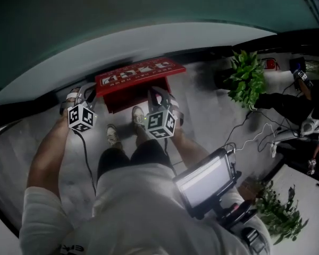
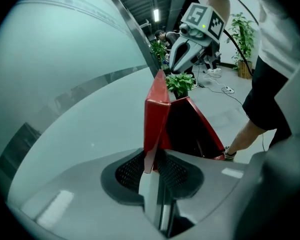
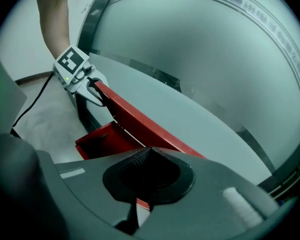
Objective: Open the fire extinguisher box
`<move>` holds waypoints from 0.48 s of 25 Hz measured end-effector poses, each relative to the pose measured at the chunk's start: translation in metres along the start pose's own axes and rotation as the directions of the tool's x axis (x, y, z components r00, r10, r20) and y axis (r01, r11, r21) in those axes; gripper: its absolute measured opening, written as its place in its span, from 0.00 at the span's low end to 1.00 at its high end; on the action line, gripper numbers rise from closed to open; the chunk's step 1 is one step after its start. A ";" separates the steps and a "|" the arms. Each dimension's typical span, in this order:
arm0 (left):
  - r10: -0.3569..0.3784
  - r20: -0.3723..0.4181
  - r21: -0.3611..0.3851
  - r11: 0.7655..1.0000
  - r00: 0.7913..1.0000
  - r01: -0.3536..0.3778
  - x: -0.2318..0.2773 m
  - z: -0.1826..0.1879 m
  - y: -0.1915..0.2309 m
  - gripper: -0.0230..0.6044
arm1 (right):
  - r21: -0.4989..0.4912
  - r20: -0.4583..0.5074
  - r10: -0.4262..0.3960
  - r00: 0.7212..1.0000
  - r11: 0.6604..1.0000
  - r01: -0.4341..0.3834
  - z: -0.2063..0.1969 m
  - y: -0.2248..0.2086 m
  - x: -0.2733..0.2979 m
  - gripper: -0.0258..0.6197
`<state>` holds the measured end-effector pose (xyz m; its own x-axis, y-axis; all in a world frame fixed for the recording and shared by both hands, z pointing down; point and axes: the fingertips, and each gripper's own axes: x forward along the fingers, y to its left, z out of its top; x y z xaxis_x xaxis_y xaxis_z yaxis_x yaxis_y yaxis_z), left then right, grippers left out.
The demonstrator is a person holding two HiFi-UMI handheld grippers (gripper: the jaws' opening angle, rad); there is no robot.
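The red fire extinguisher box [image 1: 128, 101] stands on the floor against a curved frosted glass wall. Its lid [image 1: 138, 73] is lifted and tilted up, and the dark inside of the box [image 2: 190, 129] shows beneath it. My left gripper [image 1: 89, 91] is shut on the lid's left end, with the thin red edge [image 2: 156, 119] pinched between its pads [image 2: 151, 166]. At the lid's other end my right gripper [image 1: 157, 93] is shut on the lid's edge [image 3: 140, 121], which runs under its jaws [image 3: 143, 180]. Each gripper view shows the other gripper on the lid: the right gripper [image 2: 176, 66] and the left gripper [image 3: 97, 91].
The glass wall [image 1: 95, 36] rises right behind the box. The person's shoes [image 1: 112, 134] stand just in front of it. A potted plant [image 1: 247, 78] and floor cables [image 1: 244, 137] lie to the right, where another person [image 1: 287, 102] sits.
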<state>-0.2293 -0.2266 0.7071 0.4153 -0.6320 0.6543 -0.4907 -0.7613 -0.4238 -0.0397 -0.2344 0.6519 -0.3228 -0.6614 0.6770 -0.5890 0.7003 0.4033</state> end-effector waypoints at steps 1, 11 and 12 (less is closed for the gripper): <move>-0.006 -0.009 -0.017 1.000 1.000 0.006 0.001 0.001 0.004 0.16 | 0.011 -0.011 -0.003 1.000 1.000 0.003 -0.005 -0.010 0.004 0.06; -0.027 -0.107 -0.193 0.981 0.994 0.006 0.019 -0.001 0.029 0.16 | 0.030 -0.073 -0.021 0.997 0.999 0.023 -0.056 -0.109 0.050 0.06; -0.025 -0.112 -0.208 0.978 0.993 0.001 0.023 -0.002 0.030 0.16 | 0.036 -0.079 -0.026 0.997 0.999 0.029 -0.060 -0.118 0.057 0.06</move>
<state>-0.2366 -0.2636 0.7108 0.3392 -0.5924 0.7308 -0.6386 -0.7154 -0.2835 0.0562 -0.3381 0.6799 -0.2483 -0.6560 0.7128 -0.6244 0.6709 0.4000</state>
